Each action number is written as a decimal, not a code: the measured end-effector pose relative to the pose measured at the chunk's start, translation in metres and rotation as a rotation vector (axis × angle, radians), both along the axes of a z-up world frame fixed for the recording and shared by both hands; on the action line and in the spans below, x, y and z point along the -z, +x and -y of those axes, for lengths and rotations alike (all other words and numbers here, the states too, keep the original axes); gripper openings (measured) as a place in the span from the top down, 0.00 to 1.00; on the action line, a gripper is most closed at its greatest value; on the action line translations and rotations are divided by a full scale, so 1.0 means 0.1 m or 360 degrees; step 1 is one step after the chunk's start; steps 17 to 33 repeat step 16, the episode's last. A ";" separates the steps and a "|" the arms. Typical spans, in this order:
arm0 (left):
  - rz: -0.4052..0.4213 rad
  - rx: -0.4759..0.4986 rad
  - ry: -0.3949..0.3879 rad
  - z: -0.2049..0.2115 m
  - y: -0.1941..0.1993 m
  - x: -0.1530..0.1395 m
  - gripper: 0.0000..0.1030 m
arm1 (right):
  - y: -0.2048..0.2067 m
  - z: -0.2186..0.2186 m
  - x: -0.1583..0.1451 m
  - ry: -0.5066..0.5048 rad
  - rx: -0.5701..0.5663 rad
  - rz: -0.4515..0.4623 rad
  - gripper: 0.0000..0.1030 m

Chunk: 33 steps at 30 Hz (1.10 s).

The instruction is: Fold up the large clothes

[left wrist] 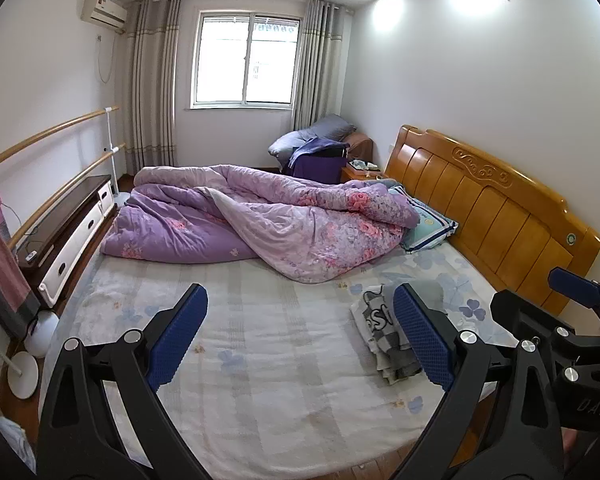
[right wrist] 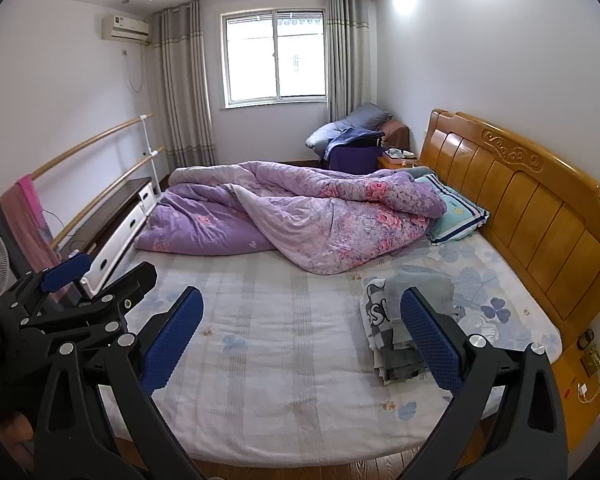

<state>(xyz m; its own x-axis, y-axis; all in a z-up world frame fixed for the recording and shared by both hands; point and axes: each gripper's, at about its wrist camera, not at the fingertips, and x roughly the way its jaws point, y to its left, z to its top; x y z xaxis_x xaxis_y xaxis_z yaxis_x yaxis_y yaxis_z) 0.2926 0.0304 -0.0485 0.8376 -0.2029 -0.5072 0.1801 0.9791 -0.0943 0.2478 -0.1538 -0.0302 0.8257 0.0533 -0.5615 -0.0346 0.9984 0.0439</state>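
A folded grey and white garment with a black print lies on the bed's right side, near the headboard; it also shows in the right wrist view. My left gripper is open and empty, held above the near edge of the bed. My right gripper is open and empty, at the same height, to the right of the left one. The right gripper shows at the right edge of the left wrist view. The left gripper shows at the left edge of the right wrist view. Both are apart from the garment.
A crumpled purple floral quilt covers the far half of the bed, with a pillow beside it. A wooden headboard stands on the right. A low dresser and two wooden rails line the left wall.
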 end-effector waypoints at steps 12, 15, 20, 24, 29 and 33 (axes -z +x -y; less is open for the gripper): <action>-0.0188 -0.0059 -0.0157 -1.48 0.93 0.54 0.08 | 0.90 -1.33 0.37 -0.0072 -0.0022 -0.0127 0.07; -0.0278 -0.0138 -0.0154 -1.95 1.12 0.86 0.08 | 1.21 -1.80 0.69 -0.0093 -0.0099 -0.0216 0.07; -0.0324 -0.0180 -0.0159 -2.19 1.20 1.06 0.08 | 1.34 -1.99 0.86 -0.0092 -0.0139 -0.0268 0.07; -0.0324 -0.0180 -0.0159 -2.19 1.20 1.06 0.08 | 1.34 -1.99 0.86 -0.0092 -0.0139 -0.0268 0.07; -0.0324 -0.0180 -0.0159 -2.19 1.20 1.06 0.08 | 1.34 -1.99 0.86 -0.0092 -0.0139 -0.0268 0.07; -0.0324 -0.0180 -0.0159 -2.19 1.20 1.06 0.08 | 1.34 -1.99 0.86 -0.0092 -0.0139 -0.0268 0.07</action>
